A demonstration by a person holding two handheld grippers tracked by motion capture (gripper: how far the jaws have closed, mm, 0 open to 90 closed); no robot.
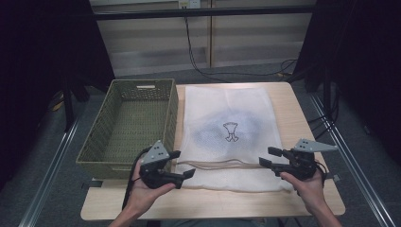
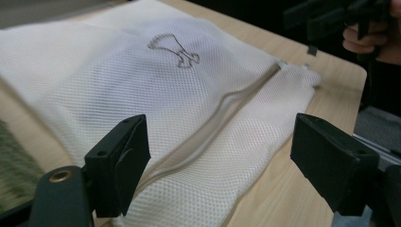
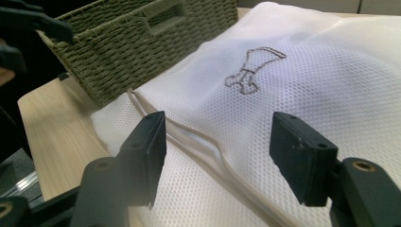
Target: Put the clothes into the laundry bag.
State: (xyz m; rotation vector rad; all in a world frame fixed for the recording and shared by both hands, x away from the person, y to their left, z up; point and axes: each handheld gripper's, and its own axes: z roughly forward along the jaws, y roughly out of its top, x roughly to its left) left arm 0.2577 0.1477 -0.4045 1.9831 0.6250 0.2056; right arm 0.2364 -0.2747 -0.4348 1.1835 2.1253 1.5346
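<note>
A dark shape shows dimly through the white mesh laundry bag [image 1: 227,127] around its printed emblem [image 1: 230,131]; what it is cannot be told. In the left gripper view the bag's far end runs off the top and left edges, and the green woven basket [image 2: 12,165] is a blurred sliver at the left edge. In the right gripper view the basket's far side is cut off by the top edge, and the bag runs out at right.

High view: looks forward and down from above the near edge of the worktop [image 1: 293,101], taking in its whole top. Left gripper view: sits low and close, faces across the mesh bag [image 2: 156,94] toward the right edge. Right gripper view: likewise close, faces the left edge. Shared: the bag's printed middle.
</note>
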